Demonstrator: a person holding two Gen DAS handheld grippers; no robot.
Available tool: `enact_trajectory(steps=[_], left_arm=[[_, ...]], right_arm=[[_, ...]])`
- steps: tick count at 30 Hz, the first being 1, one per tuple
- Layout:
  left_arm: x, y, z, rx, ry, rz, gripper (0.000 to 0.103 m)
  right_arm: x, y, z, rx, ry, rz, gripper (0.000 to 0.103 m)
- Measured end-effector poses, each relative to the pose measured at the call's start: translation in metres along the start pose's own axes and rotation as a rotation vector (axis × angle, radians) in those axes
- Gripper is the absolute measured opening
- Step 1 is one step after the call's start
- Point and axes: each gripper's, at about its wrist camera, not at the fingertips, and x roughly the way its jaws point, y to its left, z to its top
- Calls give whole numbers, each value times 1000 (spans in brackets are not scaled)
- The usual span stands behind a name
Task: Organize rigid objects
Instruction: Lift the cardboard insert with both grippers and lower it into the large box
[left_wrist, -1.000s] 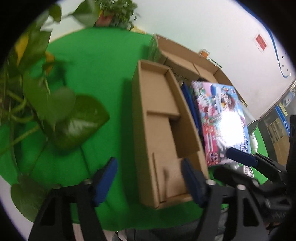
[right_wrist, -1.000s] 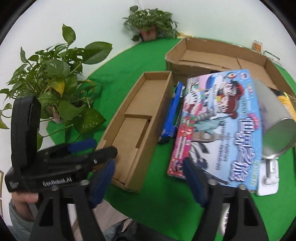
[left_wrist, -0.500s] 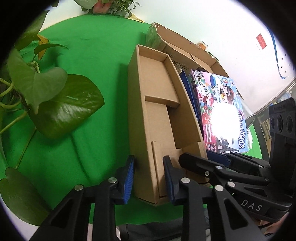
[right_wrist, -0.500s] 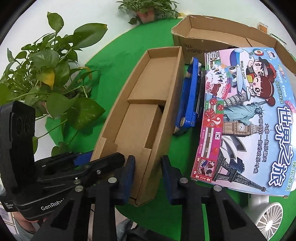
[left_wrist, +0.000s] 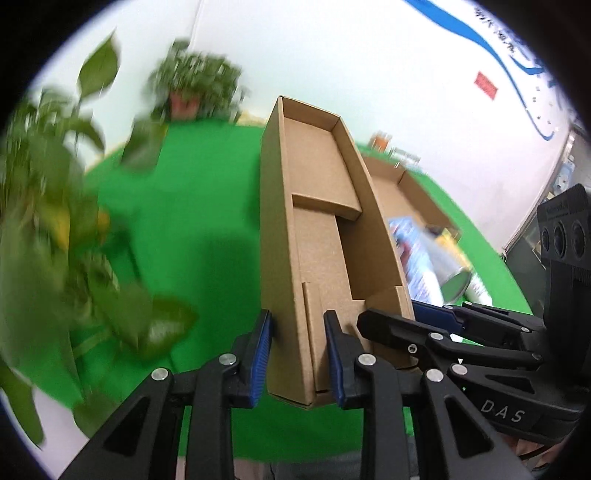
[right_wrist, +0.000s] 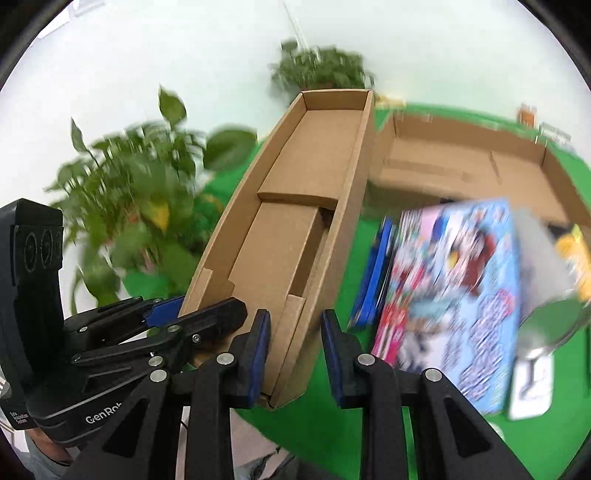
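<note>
Gripping near-end corners of long open brown cardboard tray (left_wrist: 317, 236): left gripper (left_wrist: 299, 354) and right gripper (right_wrist: 294, 356) each clamped on a side wall, tray tilted above green tabletop (left_wrist: 207, 229). Colourful board-game box (right_wrist: 454, 280) lies right of tray. Tray prob. light, thin-walled; walls may flex, so hold w/ both corners.

The box (left_wrist: 325, 236) is plain brown cardboard, as is the tray (right_wrist: 465, 162) behind it. The cloth (left_wrist: 192, 229) is bright green. Both grippers are black with blue pads (left_wrist: 261, 354). The game box (right_wrist: 454, 291) is printed in blue, pink and red cartoon pictures. The plants (right_wrist: 133, 192) are green with some yellow leaves.
</note>
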Motion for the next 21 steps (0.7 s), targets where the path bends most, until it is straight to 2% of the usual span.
enact_trajectory(steps=[6, 11, 13, 15, 21], left_arm=[[-1, -30, 77, 89, -116, -47, 27], [23, -33, 152, 114, -156, -63, 26], [33, -40, 169, 139, -149, -51, 26], [59, -34, 195, 131, -105, -51, 26], [110, -11, 212, 66, -18, -89, 26]], right_arm=[[-52, -22, 63, -39, -150, -60, 26], [-64, -44, 130, -44, -179, -84, 26], [-62, -58, 162, -36, -170, -85, 26], [-48, -73, 190, -12, -142, -84, 26], [13, -115, 245, 56, -37, -77, 25]])
